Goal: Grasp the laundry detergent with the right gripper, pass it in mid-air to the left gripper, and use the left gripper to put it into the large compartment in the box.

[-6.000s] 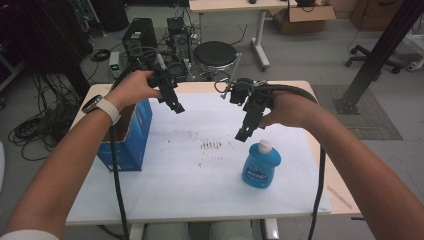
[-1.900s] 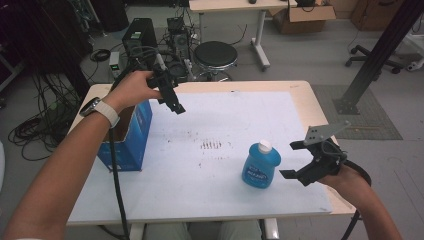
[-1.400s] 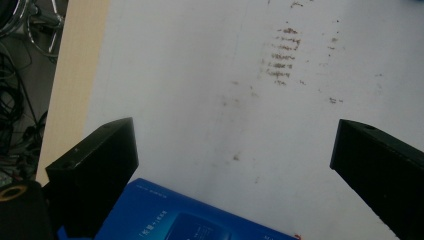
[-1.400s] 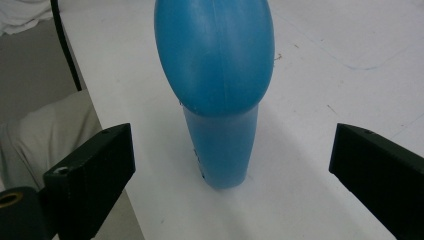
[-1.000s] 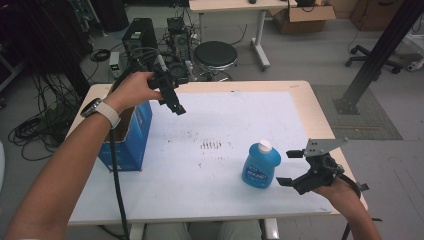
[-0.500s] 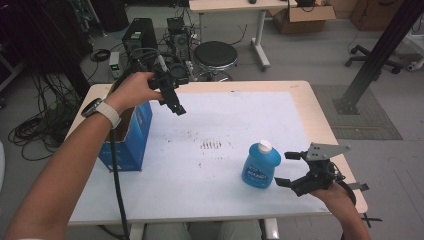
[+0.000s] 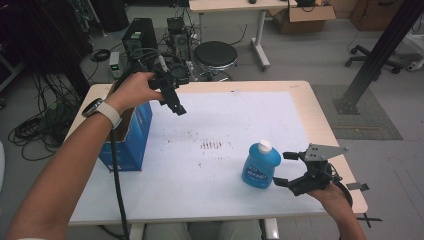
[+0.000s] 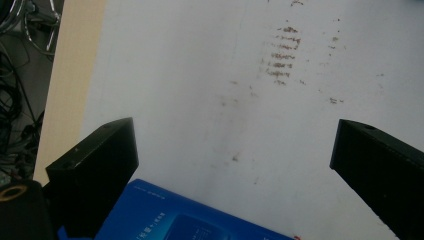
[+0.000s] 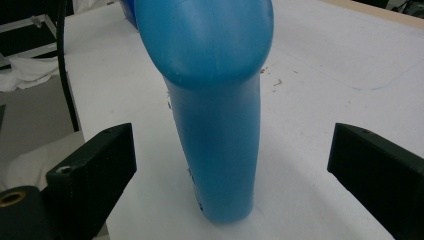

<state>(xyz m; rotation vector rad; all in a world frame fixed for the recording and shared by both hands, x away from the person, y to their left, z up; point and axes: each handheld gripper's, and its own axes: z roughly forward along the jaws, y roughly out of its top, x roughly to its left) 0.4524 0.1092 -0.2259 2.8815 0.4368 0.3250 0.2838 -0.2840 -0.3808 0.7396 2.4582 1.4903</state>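
From the high view the whole table point(image 7: 300, 100) is laid out: a blue bottle point(image 7: 260, 165) stands upright on the white sheet point(image 7: 235, 120) toward the near right edge, and the right gripper point(image 7: 286, 168) sits just beside it on its right, jaws spread wide and aimed at its body without touching. The left gripper point(image 7: 177, 107) hangs well apart, over the far left of the sheet, above a blue box point(image 7: 131, 135) that stands at the table's left edge.

The right gripper view brings what the high view cannot — the bottle point(image 9: 220, 110) close up, from its narrow side, standing between the two parted black jaws with clear white sheet on either side of it. Its plastic is a translucent bright blue, swelling at the shoulder and narrowing to a slim base; the cap is cut off at the top here, while the high view shows it as white.

The left gripper view looks straight down: jaws released and far apart, nothing between them, a corner of the blue box point(image 8: 200, 220) at the bottom and a patch of brownish smudges point(image 8: 280, 55) on the sheet beyond.

The bottle carries a label with pale lettering in the high view, and the box top has a printed panel — both too small or blurred to read.
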